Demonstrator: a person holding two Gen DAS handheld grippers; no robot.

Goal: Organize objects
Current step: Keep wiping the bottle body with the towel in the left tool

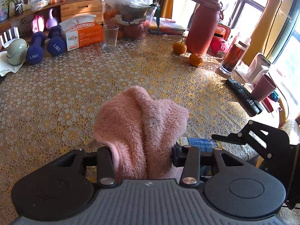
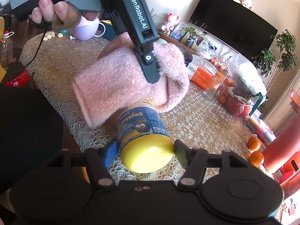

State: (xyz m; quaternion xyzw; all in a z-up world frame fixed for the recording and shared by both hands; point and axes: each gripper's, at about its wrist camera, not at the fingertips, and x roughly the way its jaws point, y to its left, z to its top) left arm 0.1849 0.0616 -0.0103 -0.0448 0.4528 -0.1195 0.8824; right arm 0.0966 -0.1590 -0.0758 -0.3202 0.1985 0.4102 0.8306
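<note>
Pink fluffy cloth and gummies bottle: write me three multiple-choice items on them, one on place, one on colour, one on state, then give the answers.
1. Where is the pink fluffy cloth relative to the gummies bottle?
A. Draped over the bottle's far end
B. Folded beside the tissue box
C. Under the remote control

2. What colour is the bottle's cap?
A. Red
B. Yellow
C. White

3. How does the right gripper stand?
A. Wide open above bare table
B. Shut on the cloth
C. Jaws closed on the bottle at its cap end

Answers: 1 A, the cloth covers the bottle's far end in the right wrist view, with the left gripper pinching it. 2 B, the cap facing the camera is bright yellow. 3 C, both pads press the sides of the bottle by the cap.
</note>
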